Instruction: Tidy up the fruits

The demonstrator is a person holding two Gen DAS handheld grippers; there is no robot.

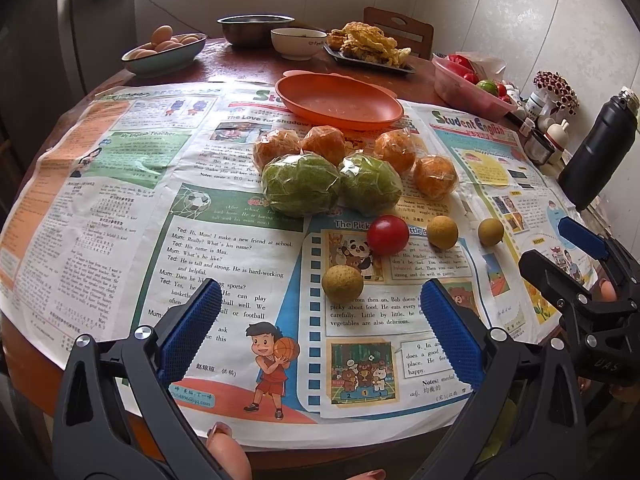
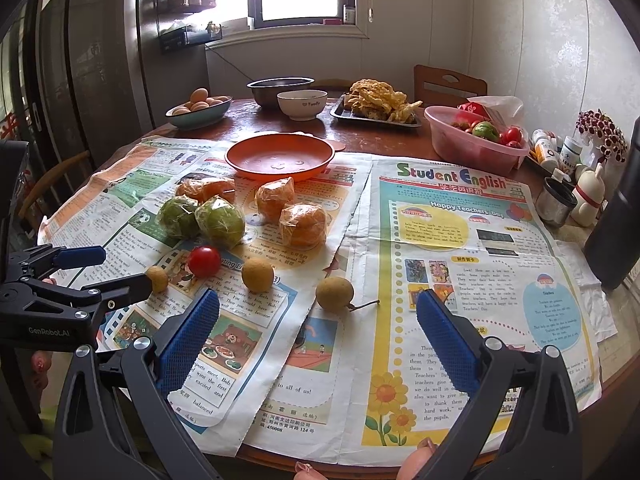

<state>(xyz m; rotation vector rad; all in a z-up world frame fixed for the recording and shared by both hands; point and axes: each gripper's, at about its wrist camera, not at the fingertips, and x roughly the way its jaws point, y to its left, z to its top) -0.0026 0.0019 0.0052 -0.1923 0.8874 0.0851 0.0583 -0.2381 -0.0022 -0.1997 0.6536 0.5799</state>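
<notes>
Newspaper sheets (image 2: 460, 240) cover the round table. Leftmost, the left gripper (image 1: 320, 320) hovers with jaws wide apart, holding nothing, just short of a brown longan (image 1: 342, 284). Beyond it sit two wrapped green fruits (image 1: 300, 184), four wrapped oranges (image 1: 435, 178), a cherry tomato (image 1: 388, 235) and an empty orange plate (image 1: 340, 100). Further right, a stemmed longan (image 2: 334, 294) lies with its stem pointing right, ahead of the right gripper (image 2: 318, 320), jaws likewise spread and empty.

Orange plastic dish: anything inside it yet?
No fruit inside the round orange plastic dish; only a few faint droplets or marks on its bottom. The near rim hides a strip of the floor. The wrapped oranges lie in front of it.
</notes>
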